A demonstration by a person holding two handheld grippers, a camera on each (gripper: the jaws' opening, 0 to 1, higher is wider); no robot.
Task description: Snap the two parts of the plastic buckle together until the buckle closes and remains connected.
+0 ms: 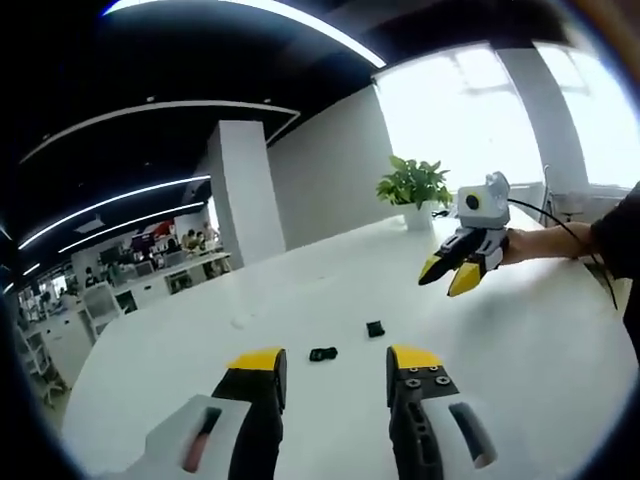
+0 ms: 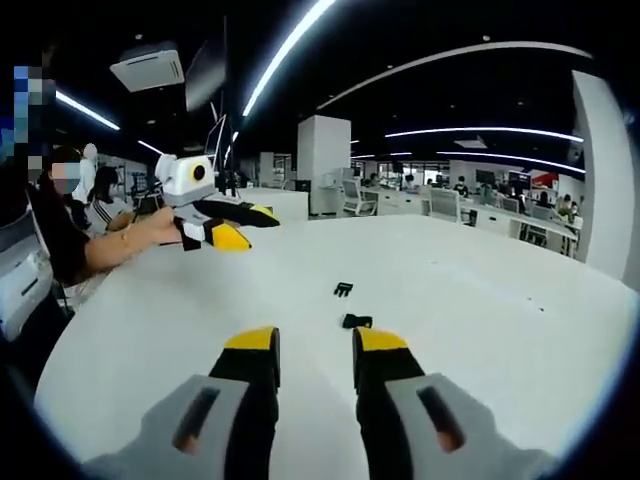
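- White and round, the table [image 1: 520, 360] stands in an open office with a white pillar [image 1: 245, 190] and a potted plant [image 1: 413, 187] at its far edge.
- Left gripper view: the left gripper [image 1: 335, 372] hovers above the near table with its jaws spread wide and nothing between them.
- Just beyond its yellow tips lie two black buckle parts, apart from each other: the longer buckle piece [image 1: 322, 353] nearer, the squarish buckle piece [image 1: 375, 328] farther and to the right.
- To the far right, the right gripper [image 1: 447, 275] is held above the table by a hand [image 1: 520, 246], its jaws slightly parted and holding nothing.
- Right gripper view: the right gripper [image 2: 314, 350] is released, jaws parted and empty.
- Ahead of it one buckle piece [image 2: 357, 321] lies close, the pronged piece [image 2: 343, 289] farther away.
- At far left the left gripper [image 2: 240, 225] hangs over the table, open.
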